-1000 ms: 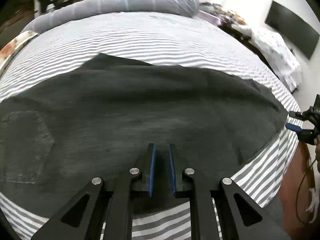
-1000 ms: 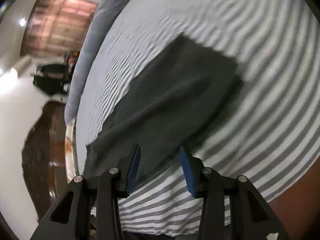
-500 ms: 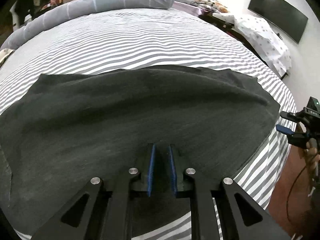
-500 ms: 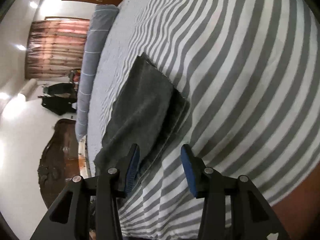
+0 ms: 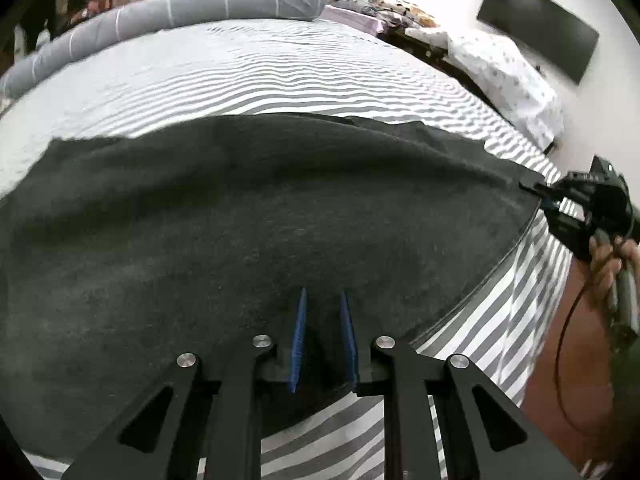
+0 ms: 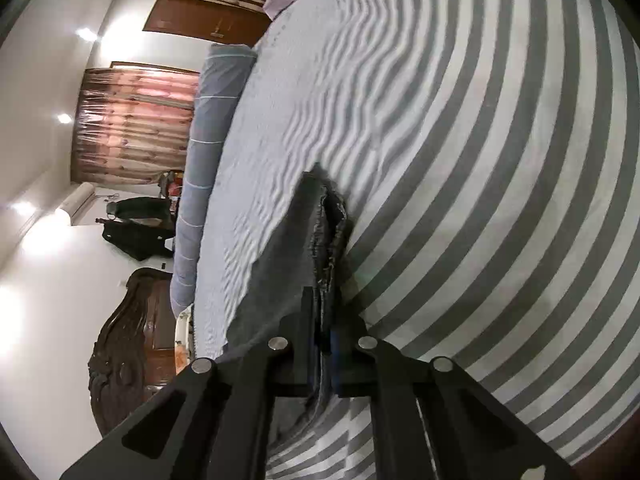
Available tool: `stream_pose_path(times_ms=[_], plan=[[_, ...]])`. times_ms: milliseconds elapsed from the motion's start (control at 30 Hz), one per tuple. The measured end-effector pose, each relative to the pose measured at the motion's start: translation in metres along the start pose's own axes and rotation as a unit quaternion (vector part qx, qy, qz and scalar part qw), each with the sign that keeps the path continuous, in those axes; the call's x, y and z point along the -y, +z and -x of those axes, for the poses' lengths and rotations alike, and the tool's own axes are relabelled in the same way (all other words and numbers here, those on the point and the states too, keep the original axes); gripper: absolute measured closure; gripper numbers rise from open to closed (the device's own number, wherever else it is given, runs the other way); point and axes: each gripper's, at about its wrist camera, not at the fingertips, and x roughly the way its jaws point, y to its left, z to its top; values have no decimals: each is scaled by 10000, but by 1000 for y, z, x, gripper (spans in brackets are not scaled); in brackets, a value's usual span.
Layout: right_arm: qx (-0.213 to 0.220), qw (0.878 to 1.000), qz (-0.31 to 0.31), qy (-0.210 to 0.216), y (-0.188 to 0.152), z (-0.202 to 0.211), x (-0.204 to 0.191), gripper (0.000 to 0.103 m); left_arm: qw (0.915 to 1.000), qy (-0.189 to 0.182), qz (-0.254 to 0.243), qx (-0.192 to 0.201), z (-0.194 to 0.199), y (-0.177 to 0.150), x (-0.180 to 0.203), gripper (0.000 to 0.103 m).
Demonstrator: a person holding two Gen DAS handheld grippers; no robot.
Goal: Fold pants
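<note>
Since the earlier frame the right gripper (image 6: 324,344) had clamped the hem of the dark grey denim pants (image 5: 248,216); the left gripper (image 5: 323,336), narrowly parted, gripped nothing above them, and should seize an edge before lifting together.

Striped grey-and-white bedsheet (image 5: 280,68) covers bed, rippled toward far side. Long grey bolster (image 5: 168,20) lies along far edge — thin pale bands across it. Black wall-mounted screen (image 5: 538,28) on white wall at right. White spotted cloth (image 5: 508,76) draped beside bed, below screen. Heap of patterned fabric (image 5: 384,4) past bolster's end. Reddish curtain (image 6: 132,124) at window; brown wooden doors (image 6: 200,20) next to it. Carved dark wooden headboard (image 6: 128,344) — beyond bolster.
</note>
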Motion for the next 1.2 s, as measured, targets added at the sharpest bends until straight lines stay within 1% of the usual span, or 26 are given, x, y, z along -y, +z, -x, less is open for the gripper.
stream_pose_path(times_ms=[67,133,167,200,233,333,367,467,533,600,633,667,767,800,867,967,1033,1100,1133,1200], plan=[[18,9999,108,12,-1,6,-7,96,10000,-72,31,13,0,-1,-2,84],[47,9997,220,7,-2,9,-17,96,10000,-13,-51,45,0,-3,1,84],[41,9997,248,59,-2,10,-22,97,9999,23,-90,62,1,-3,1,84],[10,9994,219,280,-3,12,-26,97,9999,56,-120,85,2,-5,0,84],[20,9991,196,365,-4,13,-30,97,9998,75,-139,101,2,-7,0,84],[-1,9981,391,480,-6,14,-55,97,9998,94,-156,115,2,-7,1,84],[-1,9976,529,443,-7,12,-66,97,9998,69,-134,123,2,-8,0,84],[-142,9955,759,544,-11,4,-95,97,9999,9,-105,135,3,-9,-3,84],[-275,9930,949,648,-17,-7,-119,97,9998,-157,-4,112,5,-7,-8,84],[-417,9909,1063,712,-24,-19,-136,97,9985,-462,282,22,8,-2,-21,84],[-526,9890,1164,743,-30,-26,-146,97,9976,-544,418,-7,11,-1,-29,84],[-639,9867,1296,740,-37,-36,-158,97,9974,-527,492,18,15,0,-34,84],[-998,9795,1590,733,-61,-67,-186,97,9982,-161,543,196,35,-3,-58,84],[-1079,9779,1625,758,-67,-73,-190,97,9981,-84,576,207,40,-4,-65,84],[-1320,9722,1762,793,-89,-97,-206,97,9971,-10,730,212,52,-10,-87,84],[-1651,9641,1929,783,-120,-129,-219,97,9950,132,946,276,67,-20,-115,84],[-1936,9573,2013,740,-148,-154,-222,97,9929,165,1131,321,75,-28,-134,84],[-2125,9518,2133,585,-169,-171,-222,97,9905,214,1312,351,82,-36,-151,84],[-2315,9463,2205,473,-185,-186,-220,97,9896,229,1374,364,85,-39,-156,84],[-2553,9404,2210,399,-206,-201,-212,97,9878,219,1492,388,89,-44,-167,84]])
